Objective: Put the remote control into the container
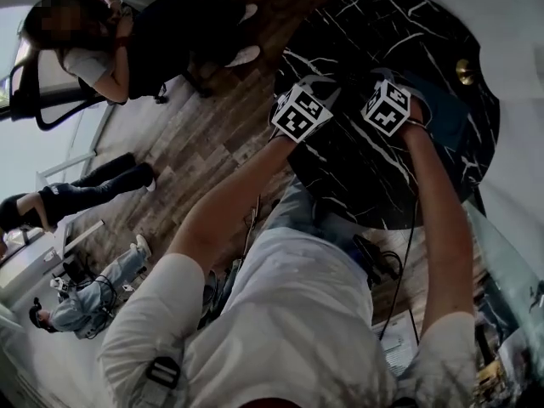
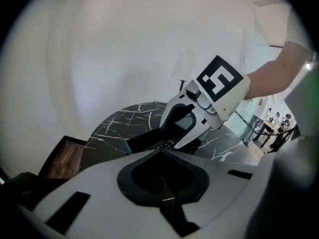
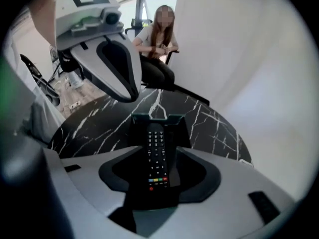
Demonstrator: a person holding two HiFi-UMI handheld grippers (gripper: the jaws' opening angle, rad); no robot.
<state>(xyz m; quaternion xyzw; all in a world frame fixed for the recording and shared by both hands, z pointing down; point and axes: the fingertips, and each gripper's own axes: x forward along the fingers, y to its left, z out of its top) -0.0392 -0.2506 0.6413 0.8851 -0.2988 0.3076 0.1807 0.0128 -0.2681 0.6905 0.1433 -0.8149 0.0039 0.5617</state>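
Black, slim and oblong, the remote control (image 3: 157,153) lies lengthwise between the jaws of the right claw (image 3: 158,177), which are closed on its near end. Its far end reaches into the dark teal open-topped container (image 3: 175,121) directly ahead of that claw, on the round black white-veined marble surface (image 3: 212,126). A row of red, green, yellow and blue keys and one red key are distinguishable. The key legends are too small to read.

The left claw (image 2: 160,183) has its jaws together with nothing between them. It is raised to the left of the right claw. Its own view looks across at the right claw, where only a few remote keys show.

Each claw carries a cube with black-and-white square markers (image 1: 299,113). In the head view these cubes hide both claw tips and the remote. Only that view shows a small brass-coloured round object (image 1: 465,70) beyond the right claw. Only the right gripper view shows a seated person (image 3: 157,44) beyond the surface.
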